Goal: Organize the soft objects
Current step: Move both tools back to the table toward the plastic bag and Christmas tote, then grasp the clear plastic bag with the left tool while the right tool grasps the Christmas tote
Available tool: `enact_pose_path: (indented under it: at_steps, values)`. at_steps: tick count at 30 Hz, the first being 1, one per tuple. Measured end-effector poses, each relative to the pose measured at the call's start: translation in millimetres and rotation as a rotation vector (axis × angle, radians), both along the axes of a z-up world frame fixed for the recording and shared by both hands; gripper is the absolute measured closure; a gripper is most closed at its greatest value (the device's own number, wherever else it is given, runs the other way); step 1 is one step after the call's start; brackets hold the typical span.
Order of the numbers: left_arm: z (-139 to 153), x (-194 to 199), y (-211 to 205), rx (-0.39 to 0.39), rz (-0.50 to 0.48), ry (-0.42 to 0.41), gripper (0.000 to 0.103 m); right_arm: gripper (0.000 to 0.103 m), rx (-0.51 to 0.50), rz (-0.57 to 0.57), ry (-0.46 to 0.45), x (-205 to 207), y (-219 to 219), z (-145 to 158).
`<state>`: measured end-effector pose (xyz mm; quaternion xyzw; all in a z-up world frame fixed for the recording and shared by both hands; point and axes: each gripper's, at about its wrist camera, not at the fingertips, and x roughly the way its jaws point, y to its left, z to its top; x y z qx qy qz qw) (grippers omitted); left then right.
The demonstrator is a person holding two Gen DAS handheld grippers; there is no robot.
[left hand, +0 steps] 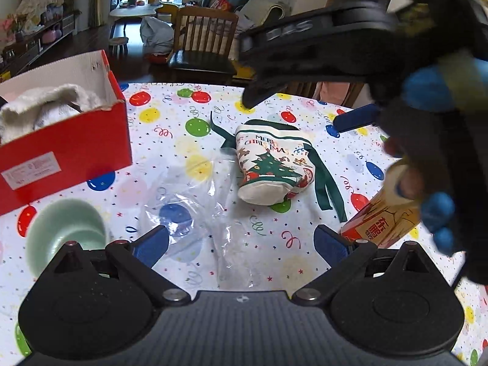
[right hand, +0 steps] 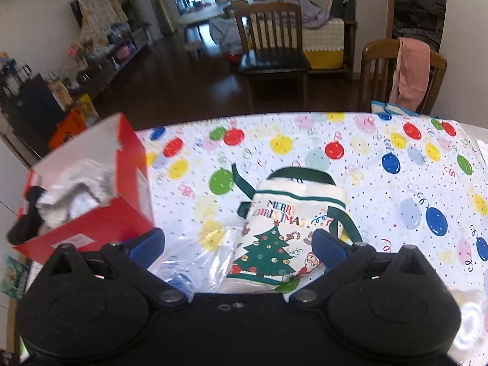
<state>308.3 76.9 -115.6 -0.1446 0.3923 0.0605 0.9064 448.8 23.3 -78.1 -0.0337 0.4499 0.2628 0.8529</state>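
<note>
Hand-held grippers, left (left hand: 241, 244) and right (right hand: 238, 244), wide open, empty; soft Christmas pouch (right hand: 274, 238) below.

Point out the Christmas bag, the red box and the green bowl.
Christmas bag (right hand: 274, 244): right wrist view, on the printed tree.
Red box (left hand: 76, 149): left wrist view, on its red front wall.
Green bowl (left hand: 58, 222): left wrist view, on its inner wall.

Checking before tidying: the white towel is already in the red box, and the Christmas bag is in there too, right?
Not quite. The white towel is in the red box, but the Christmas bag lies on the tablecloth beside it, as the left wrist view shows.
</note>
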Motion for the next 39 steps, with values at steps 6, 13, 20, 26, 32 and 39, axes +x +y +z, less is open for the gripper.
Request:
enact_pose_path:
  at_steps: [6, 13, 20, 26, 32, 39]
  values:
    - [-19.9, 14.9, -2.2, 0.031, 0.013, 0.026, 0.001, 0.0, -0.099, -0.022, 0.012, 20.5, 16.9, -32.8]
    - [-40.9, 25.9, -11.4, 0.084, -0.019, 0.045, 0.001, 0.0, -0.163, -0.048, 0.064, 46.7, 20.0, -63.6]
    - [-58.0, 33.7, -12.5, 0.1, -0.012, 0.061, 0.001, 0.0, -0.161, -0.089, 0.132, 63.6, 16.5, -87.1]
    - [-68.6, 41.2, -9.3, 0.117, -0.015, 0.084, 0.003, 0.0, -0.172, -0.108, 0.148, 70.1, 16.0, -101.3]
    - [-75.1, 45.8, -8.8, 0.137, -0.024, 0.1, 0.028, 0.0, -0.159, -0.115, 0.161, 73.2, 15.1, -108.6]
    - [-73.8, 43.9, -6.5, 0.149, -0.01, 0.089, 0.048, 0.008, -0.127, -0.13, 0.155, 72.7, 10.1, -111.1]
